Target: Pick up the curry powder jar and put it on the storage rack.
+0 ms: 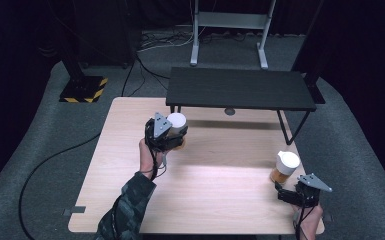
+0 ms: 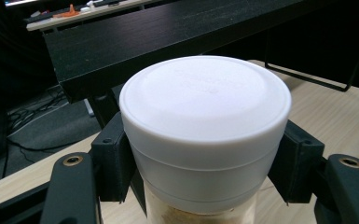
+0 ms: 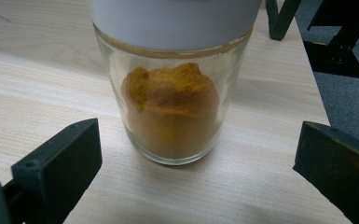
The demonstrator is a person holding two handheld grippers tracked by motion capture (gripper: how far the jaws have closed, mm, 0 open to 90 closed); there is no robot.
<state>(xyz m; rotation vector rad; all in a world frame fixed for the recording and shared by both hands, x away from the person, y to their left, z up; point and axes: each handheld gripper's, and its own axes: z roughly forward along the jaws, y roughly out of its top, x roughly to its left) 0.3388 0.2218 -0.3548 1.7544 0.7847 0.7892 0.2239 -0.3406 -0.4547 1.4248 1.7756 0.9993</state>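
My left gripper (image 1: 172, 137) is shut on a white-lidded glass jar (image 1: 177, 126), held over the table's far left part near the black shelf. In the left gripper view the jar's lid (image 2: 205, 100) sits close up, and both black pads (image 2: 114, 163) press on its sides just under the lid. A second glass jar (image 1: 284, 168) with orange powder and a white lid stands on the table at the right. My right gripper (image 1: 292, 192) is open just in front of it. In the right gripper view that jar (image 3: 172, 107) stands ahead of the wide-apart jaws, untouched.
A low black shelf (image 1: 240, 89) on metal legs stands across the far side of the wooden table (image 1: 210, 190). The right jar stands close to the table's right edge. Cables and a stand base lie on the grey floor beyond.
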